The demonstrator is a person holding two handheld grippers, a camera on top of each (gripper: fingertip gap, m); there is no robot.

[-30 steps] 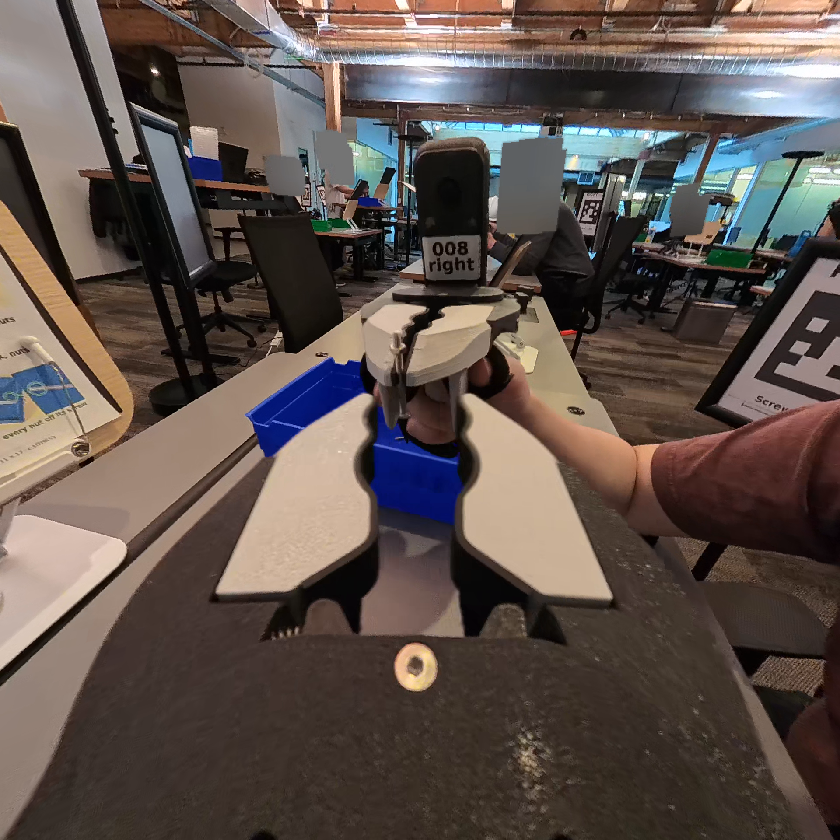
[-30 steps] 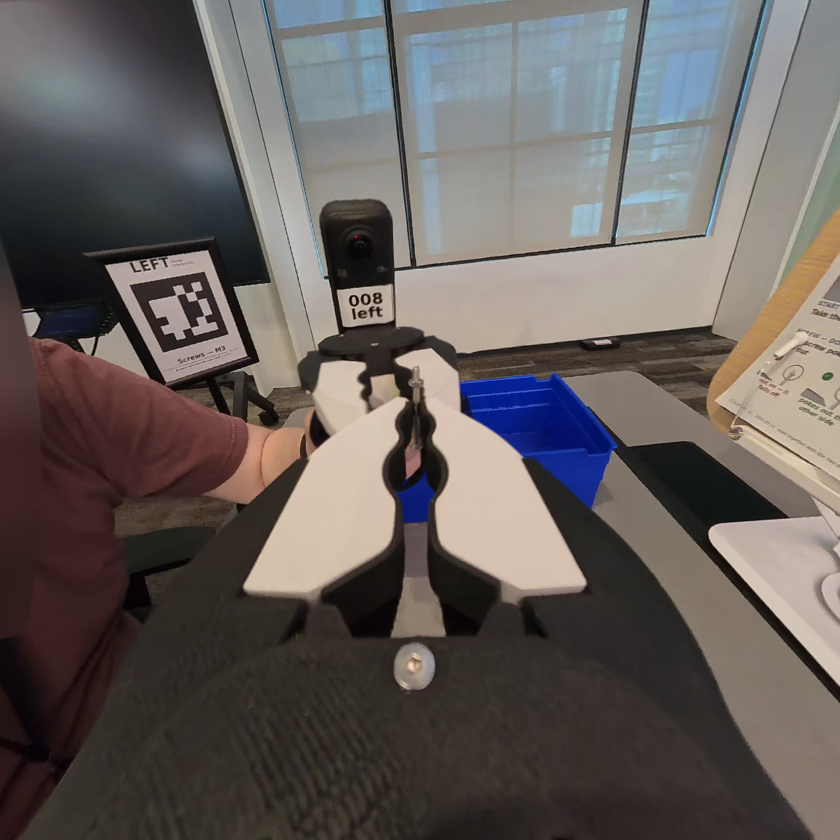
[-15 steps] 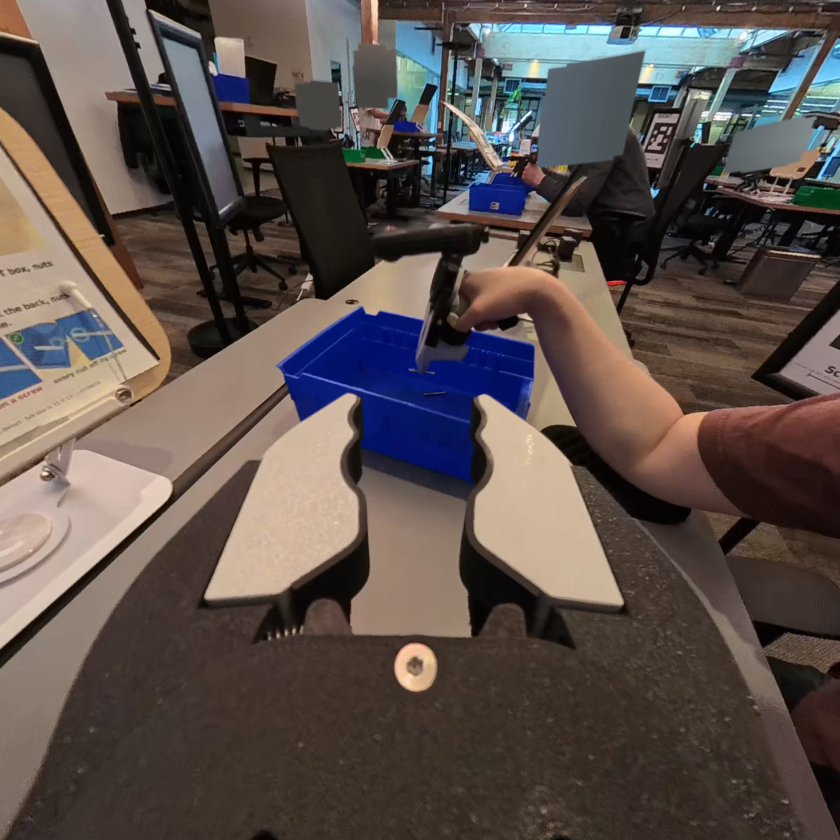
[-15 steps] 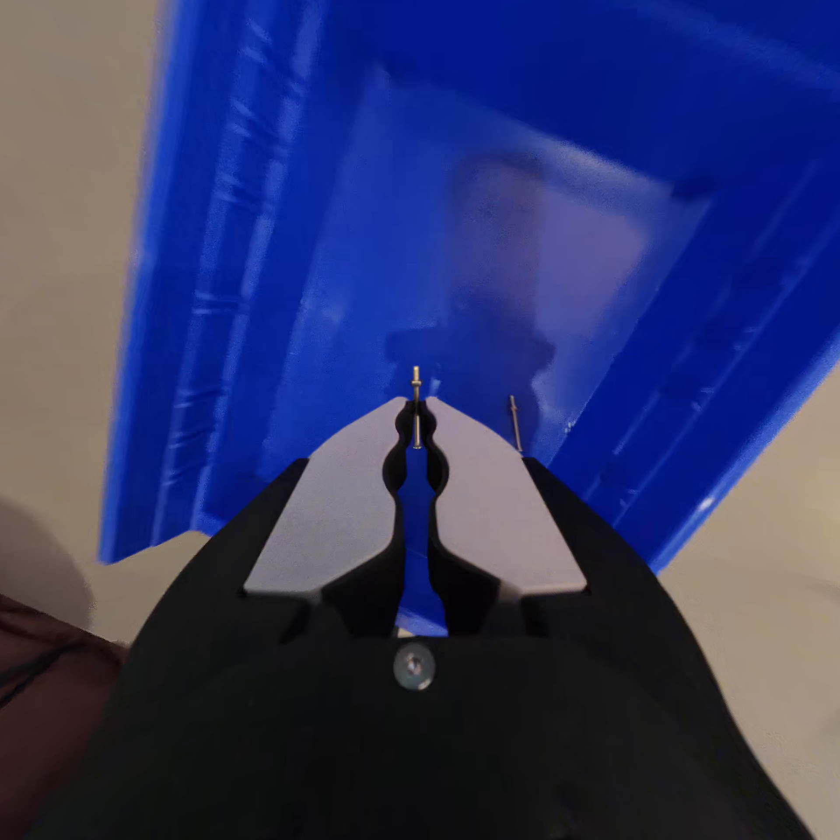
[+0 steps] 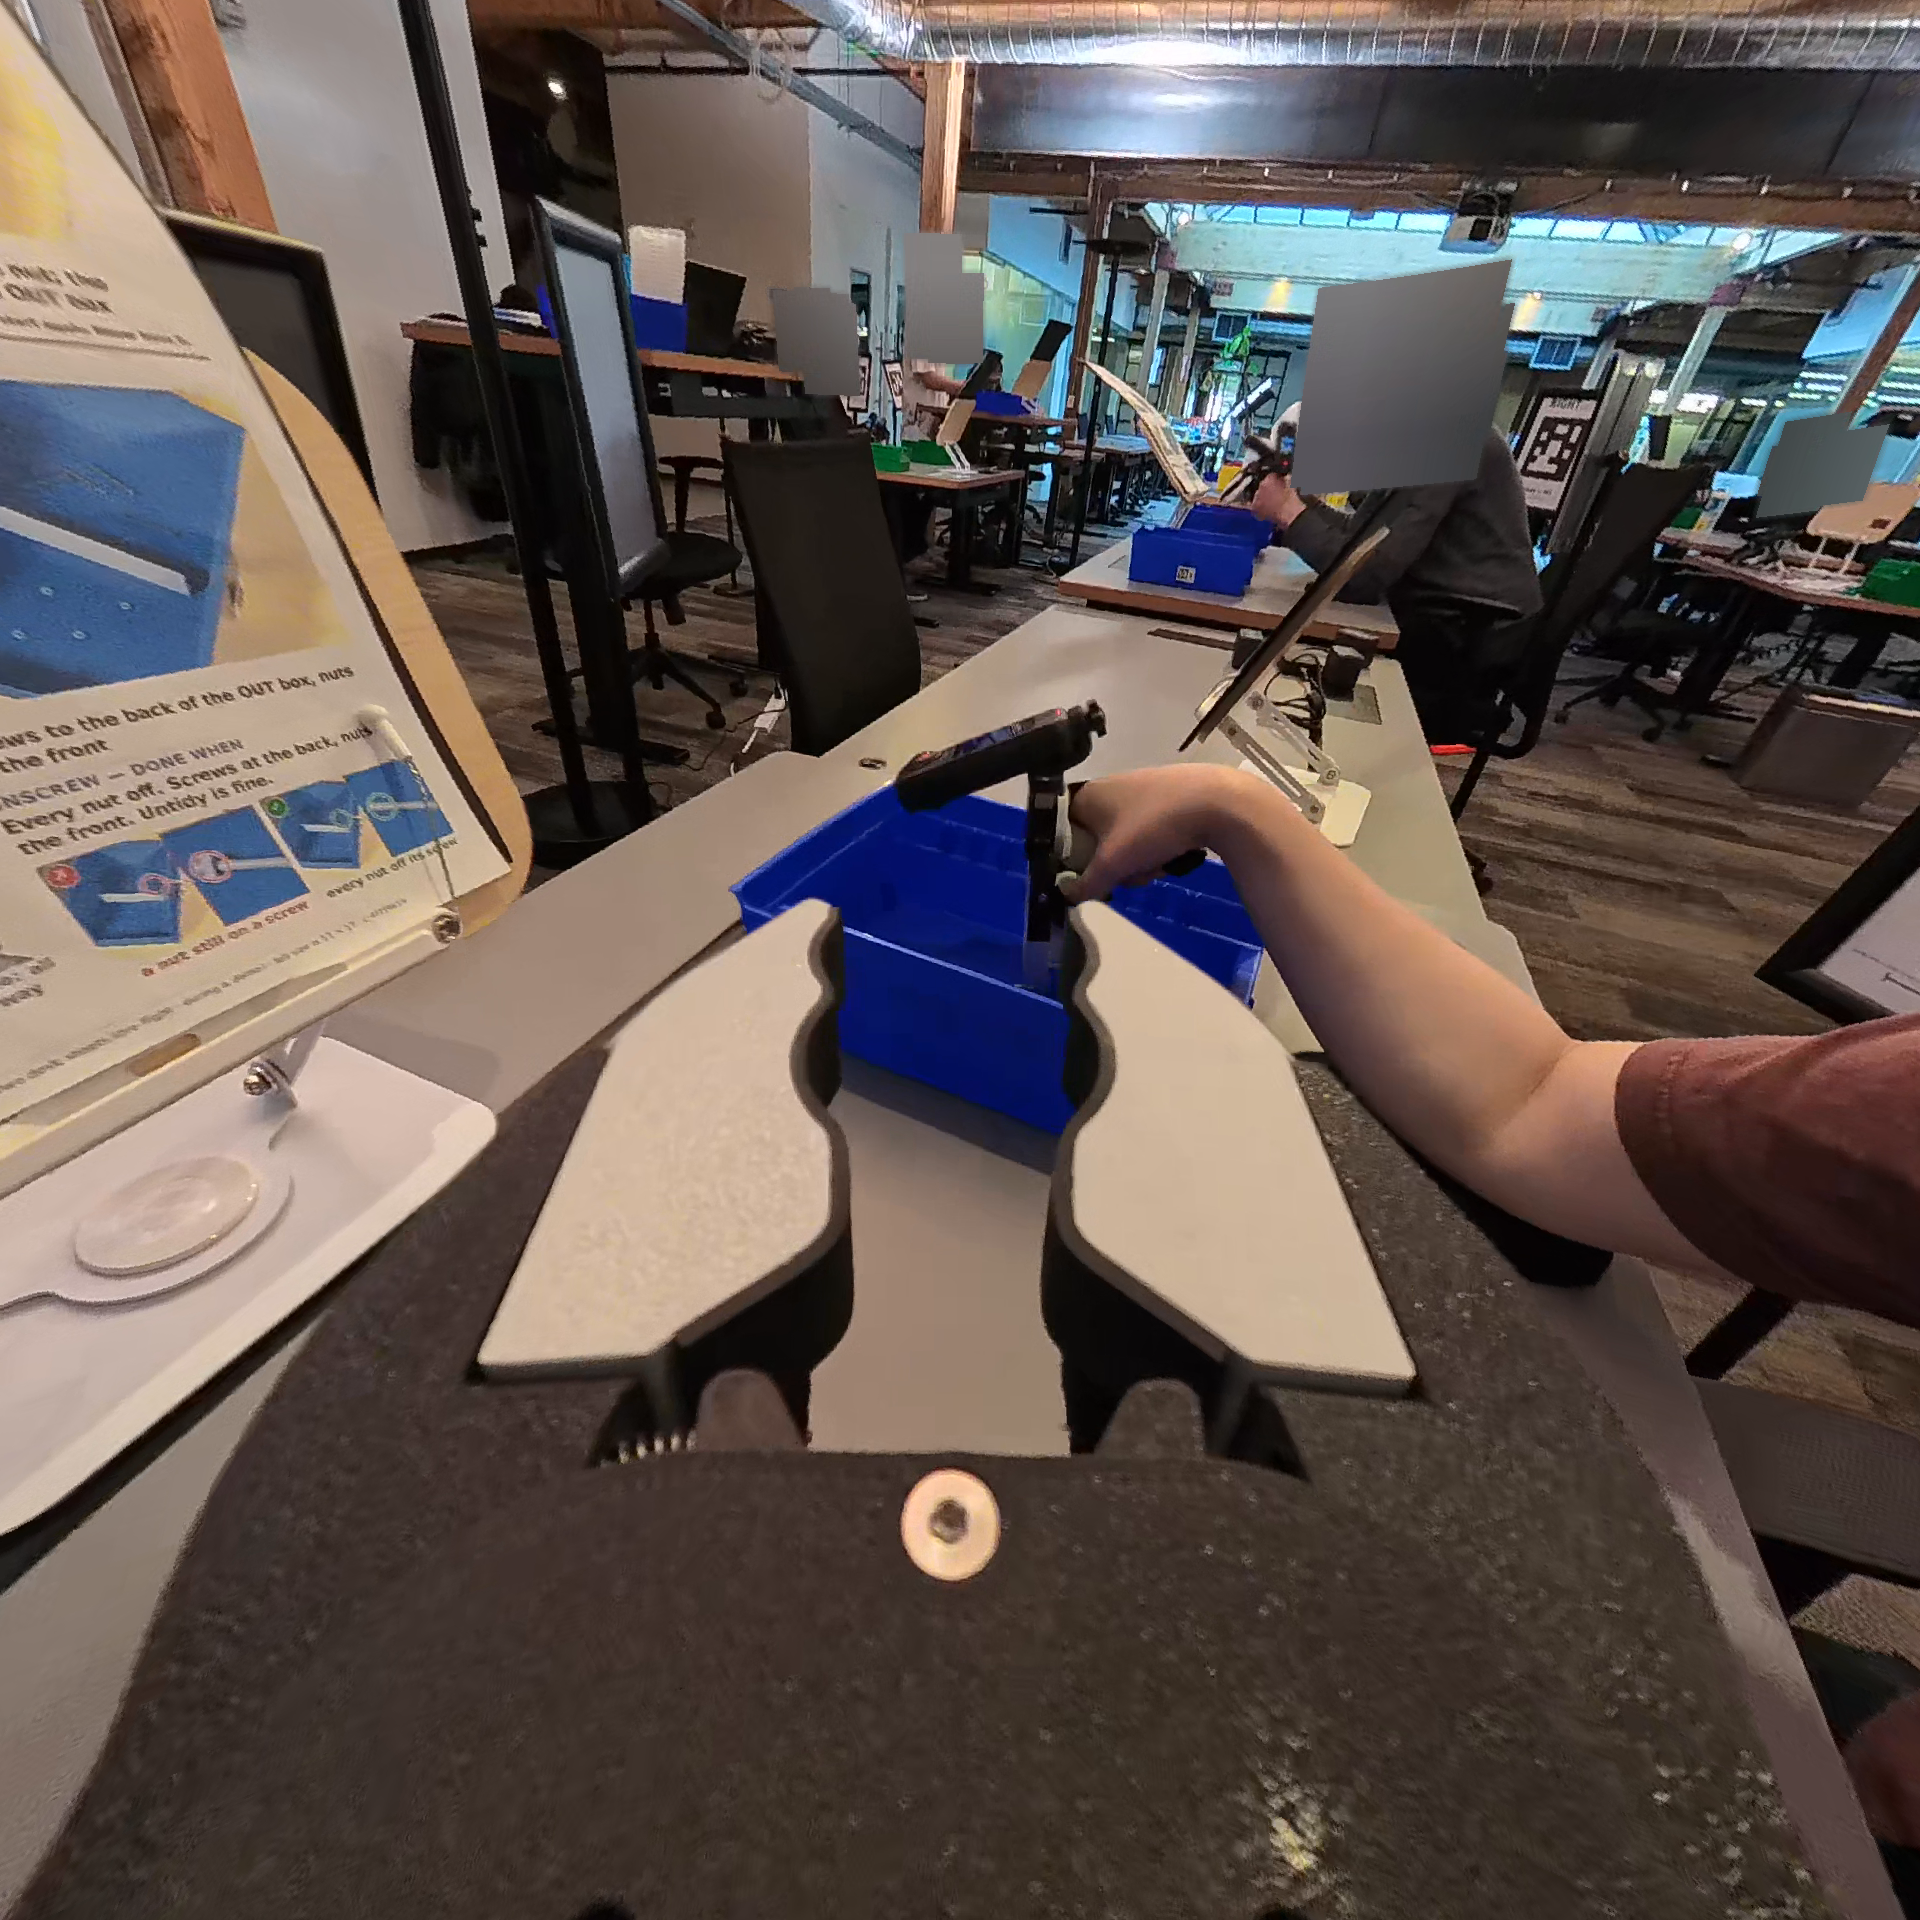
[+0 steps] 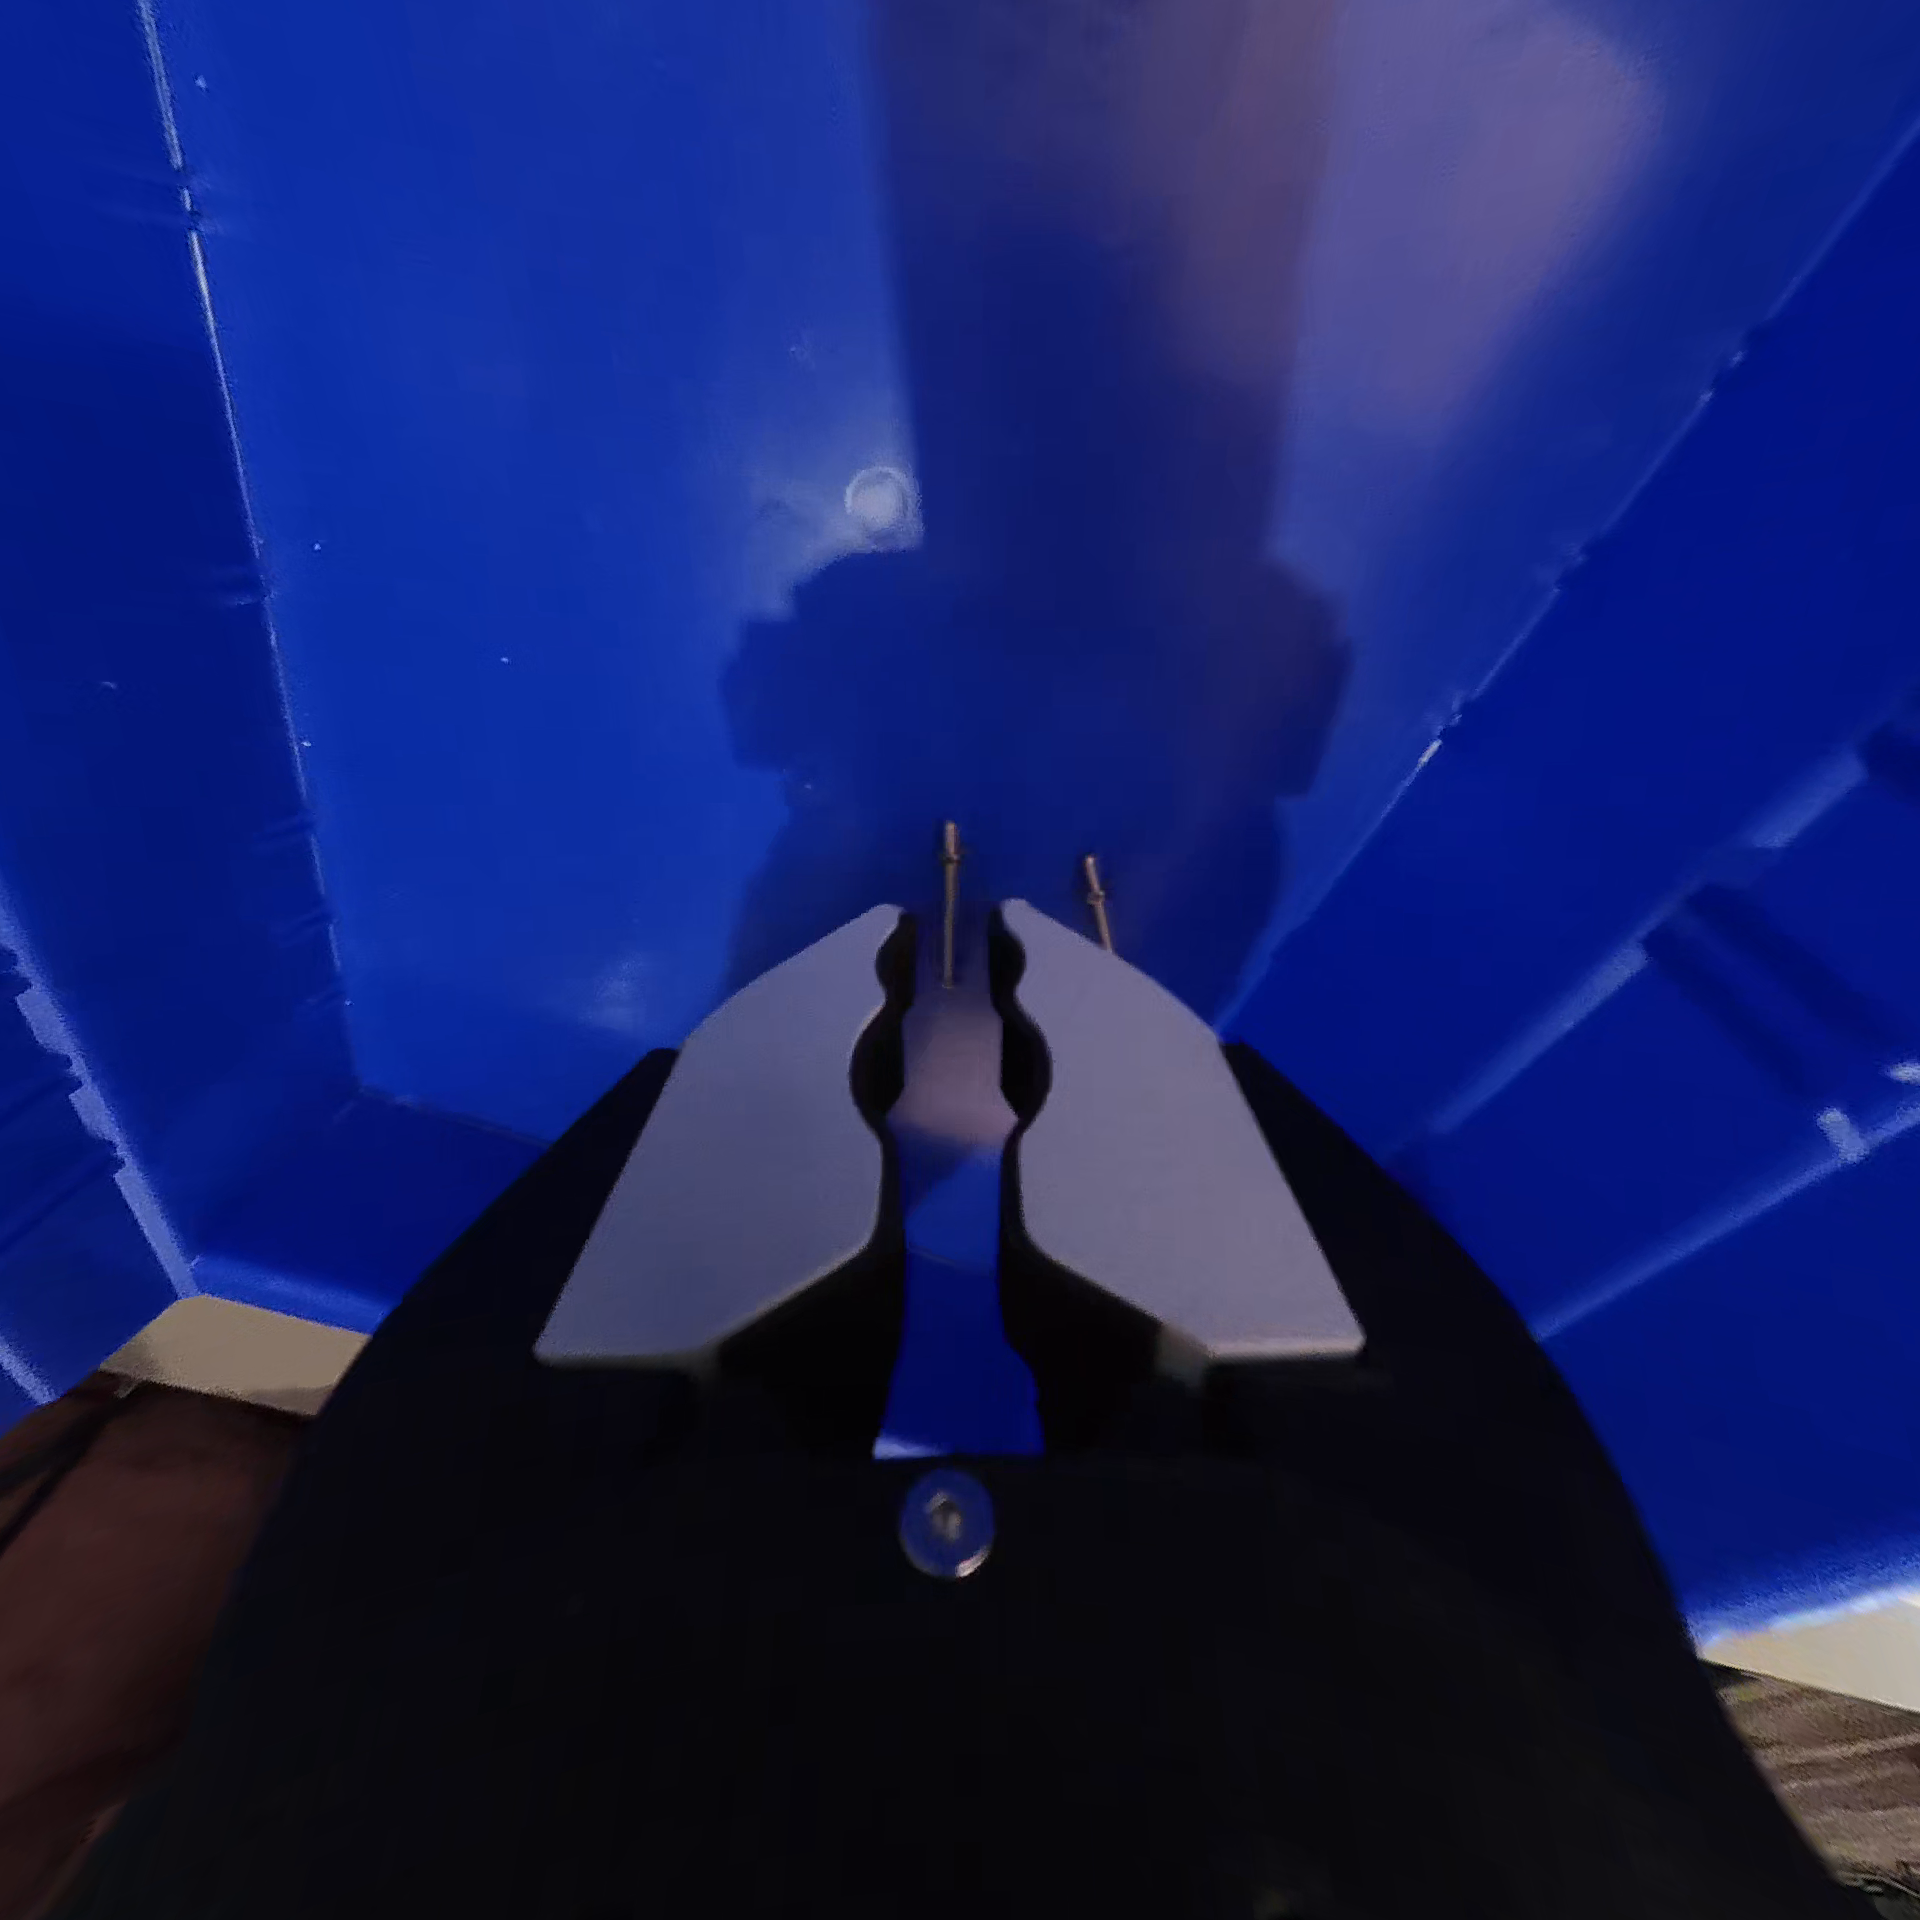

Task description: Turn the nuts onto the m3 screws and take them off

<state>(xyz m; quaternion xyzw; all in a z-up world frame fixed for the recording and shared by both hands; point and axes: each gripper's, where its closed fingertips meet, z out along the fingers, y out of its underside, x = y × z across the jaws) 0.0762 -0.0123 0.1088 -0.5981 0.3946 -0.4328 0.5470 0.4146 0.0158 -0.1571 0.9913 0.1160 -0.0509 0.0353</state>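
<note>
your two grippers at the blue bin (image 5: 940, 997), seen along their fingers.
left to right: your left gripper (image 5: 948, 940) hangs spread and empty before the bin; your right gripper (image 6: 948, 914) points down into it, slightly parted, one screw (image 6: 949, 902) loose between its tips, a second screw (image 6: 1097, 900) partly hidden behind the right finger; nuts too small to confirm.

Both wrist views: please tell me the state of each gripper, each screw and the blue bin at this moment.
left gripper: open, empty, outside the bin.
right gripper: open, pointing down into the bin.
screw between the fingers: not clamped, nut near its tip.
second screw: lying on the floor, also with a nut.
blue bin: upright on the table.
</note>
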